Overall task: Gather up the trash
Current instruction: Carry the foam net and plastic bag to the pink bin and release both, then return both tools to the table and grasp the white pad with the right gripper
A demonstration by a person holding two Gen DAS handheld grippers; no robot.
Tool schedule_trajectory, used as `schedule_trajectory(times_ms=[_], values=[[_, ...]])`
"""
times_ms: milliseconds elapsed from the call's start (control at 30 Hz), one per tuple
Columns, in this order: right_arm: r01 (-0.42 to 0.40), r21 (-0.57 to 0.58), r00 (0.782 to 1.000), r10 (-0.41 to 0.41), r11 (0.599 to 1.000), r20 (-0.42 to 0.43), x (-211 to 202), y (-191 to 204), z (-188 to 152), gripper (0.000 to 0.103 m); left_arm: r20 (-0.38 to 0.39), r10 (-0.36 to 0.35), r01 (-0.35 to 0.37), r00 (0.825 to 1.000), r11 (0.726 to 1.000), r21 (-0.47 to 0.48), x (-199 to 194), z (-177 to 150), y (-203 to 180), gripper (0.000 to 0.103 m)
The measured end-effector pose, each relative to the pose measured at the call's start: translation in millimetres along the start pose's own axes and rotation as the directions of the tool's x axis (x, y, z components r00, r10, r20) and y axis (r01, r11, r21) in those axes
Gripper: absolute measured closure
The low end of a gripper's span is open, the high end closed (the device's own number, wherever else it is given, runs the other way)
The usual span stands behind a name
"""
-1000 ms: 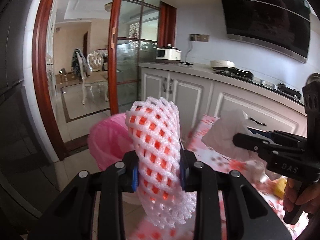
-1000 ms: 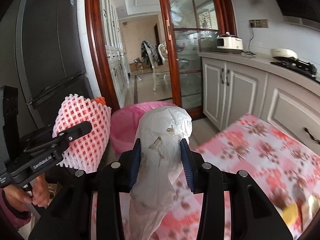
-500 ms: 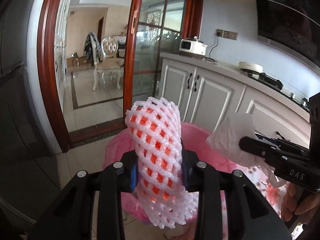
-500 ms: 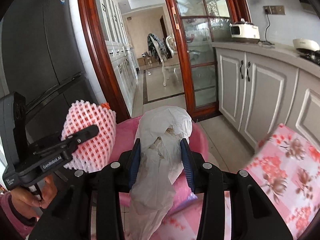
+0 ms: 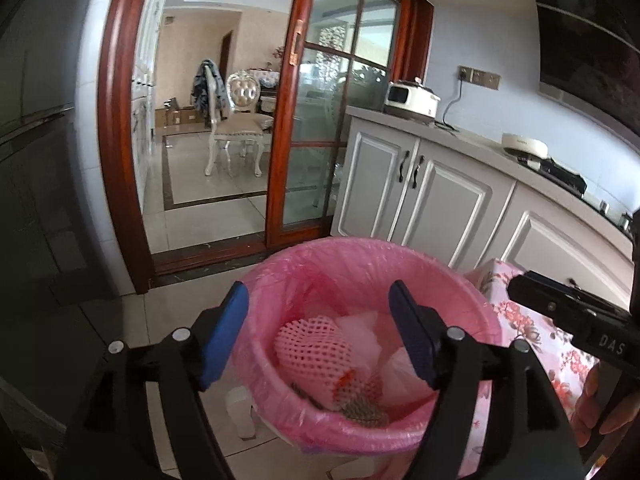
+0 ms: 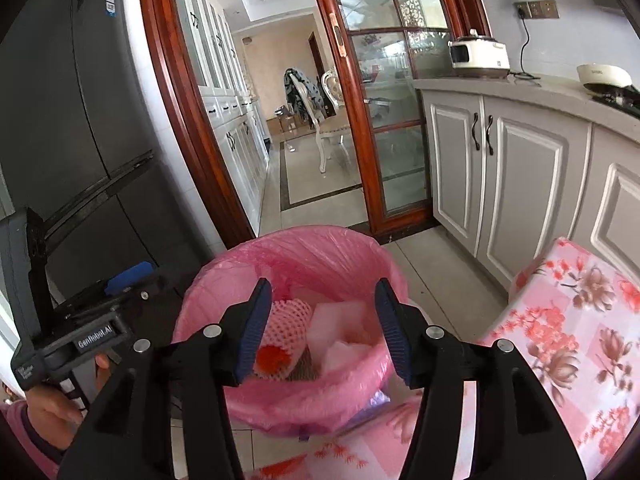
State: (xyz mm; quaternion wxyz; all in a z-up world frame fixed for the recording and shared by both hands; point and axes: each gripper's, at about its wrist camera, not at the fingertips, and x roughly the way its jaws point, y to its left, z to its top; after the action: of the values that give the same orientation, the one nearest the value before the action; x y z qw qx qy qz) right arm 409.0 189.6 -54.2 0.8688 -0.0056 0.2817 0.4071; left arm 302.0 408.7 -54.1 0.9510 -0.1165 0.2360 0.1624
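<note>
Foam net (image 5: 314,346) lies in the bin (image 5: 360,256) — both claws, left (image 5: 320,336) and right (image 6: 320,328), tilted down above it, opening, empty.

Home kitchen, grey cabinets (image 6: 516,168) under a worktop, rice cooker (image 6: 478,54), dark fridge (image 6: 76,128), sliding glass door (image 6: 384,120) (dining chair (image 5: 236,128) beyond)

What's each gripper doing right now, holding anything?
Left gripper: jaws opening, nothing between them; the foam net lies in the pink bin below.
Right gripper: jaws opening, empty, above the same bin.
</note>
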Motion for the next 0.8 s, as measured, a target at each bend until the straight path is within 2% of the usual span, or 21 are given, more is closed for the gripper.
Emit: schedule_trajectory(times_ms=[67, 233, 367, 533, 800], values=[[0.011, -0.007, 1.0, -0.011, 1.0, 0.016, -20, 3, -4, 0.05, 0.014, 0.016, -0.016, 1.0, 1.0, -0.001, -18, -3, -2, 0.02], [0.038, 0.019, 0.999, -0.039, 0.999, 0.035, -75, 5, -22, 0.05, 0.047, 0.008, -0.01, 0.999, 0.999, 0.038, -65, -15, -24, 0.011], [0.092, 0.032, 0.994, -0.094, 0.995, 0.055, -128, 0, -48, 0.041, 0.082, -0.012, 0.006, 0.997, 0.997, 0.075, -104, -28, -54, 0.005], [0.173, 0.052, 0.983, -0.176, 0.984, 0.047, -187, -21, -85, 0.039, 0.084, -0.076, 0.067, 0.994, 0.991, 0.113, -145, -61, -98, 0.005], [0.312, 0.131, 0.948, -0.317, 0.941, 0.014, -262, -67, -151, 0.035, 0.063, -0.195, 0.185, 0.979, 0.973, 0.136, -169, -113, -163, 0.005]])
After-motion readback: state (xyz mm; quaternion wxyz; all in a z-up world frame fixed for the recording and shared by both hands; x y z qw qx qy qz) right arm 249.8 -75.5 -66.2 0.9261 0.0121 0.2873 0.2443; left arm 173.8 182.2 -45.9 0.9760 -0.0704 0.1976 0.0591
